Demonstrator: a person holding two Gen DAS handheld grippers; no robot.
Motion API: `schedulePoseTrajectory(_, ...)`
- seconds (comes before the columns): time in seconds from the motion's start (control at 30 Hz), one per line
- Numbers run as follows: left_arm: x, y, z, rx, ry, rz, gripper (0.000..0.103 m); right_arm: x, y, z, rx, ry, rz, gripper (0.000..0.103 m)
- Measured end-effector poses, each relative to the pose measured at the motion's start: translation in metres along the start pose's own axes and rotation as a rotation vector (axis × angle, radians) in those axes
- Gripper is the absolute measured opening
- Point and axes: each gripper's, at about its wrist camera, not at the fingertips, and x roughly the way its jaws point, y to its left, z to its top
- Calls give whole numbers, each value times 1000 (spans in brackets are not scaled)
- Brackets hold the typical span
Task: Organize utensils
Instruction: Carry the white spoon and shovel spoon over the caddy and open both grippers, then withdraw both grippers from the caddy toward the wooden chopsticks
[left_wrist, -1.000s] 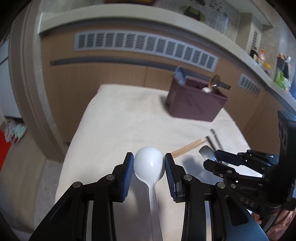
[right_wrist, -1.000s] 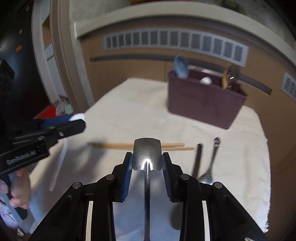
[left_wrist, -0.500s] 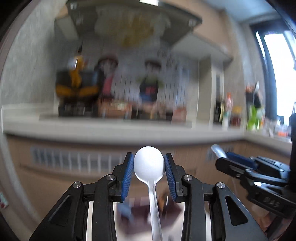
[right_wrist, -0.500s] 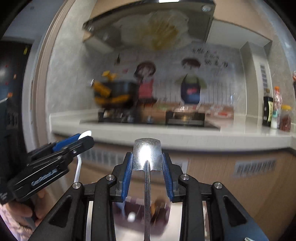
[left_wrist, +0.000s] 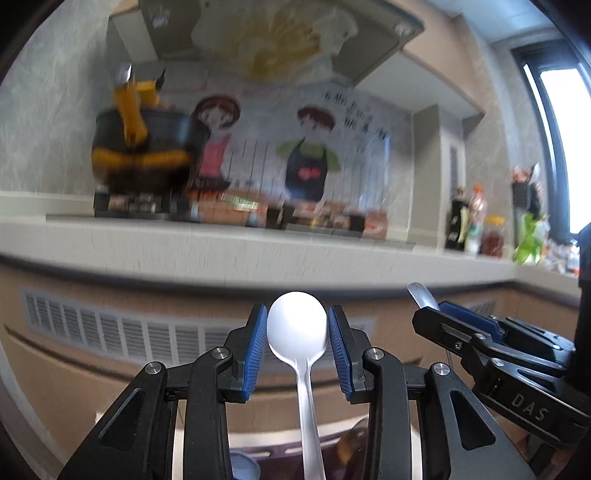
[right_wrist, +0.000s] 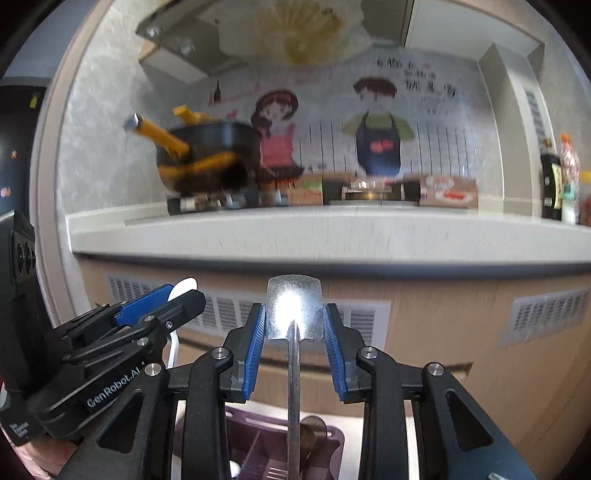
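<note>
My left gripper (left_wrist: 297, 328) is shut on a white plastic spoon (left_wrist: 297, 330), bowl end up, handle hanging down between the fingers. My right gripper (right_wrist: 294, 317) is shut on a flat metal spatula-like utensil (right_wrist: 293, 312), blade up, handle pointing down. Both are tilted upright above a maroon utensil holder (right_wrist: 258, 443), seen at the bottom of the right wrist view; its edge also shows in the left wrist view (left_wrist: 273, 461). The holder has other utensil heads in it. Each gripper appears in the other's view: the right one (left_wrist: 436, 314), the left one (right_wrist: 177, 295).
A kitchen counter (left_wrist: 258, 251) runs across behind, with a black pot with yellow handles (right_wrist: 207, 155), bottles (left_wrist: 476, 225) at the right, and vented cabinet fronts (right_wrist: 229, 306) below. A window (left_wrist: 561, 147) is at the far right.
Both grippers have lifted off the cloth-covered table and tilted upward with their utensils, moving over the maroon holder. The table, chopsticks and other utensils have dropped out of view.
</note>
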Motion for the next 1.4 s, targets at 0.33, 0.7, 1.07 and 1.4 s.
schedulePoseTrajectory(0.33,46,16,-64,5,76,53,35,54,-17,-45,51,66,4,29)
schedulePoseTrajectory(0.7,42,7,-100,54,105,81,36,57,-14,-82,20,99,-2,31)
schedulePoseTrajectory(1.07,-5,23,-89,-23,221,75,62,-16,-7,-82,-25,156,-73,71)
schedulePoseTrajectory(1.4,-78,62,-124,-24,491,119,66,-51,21,-118,-62,415,-14,74)
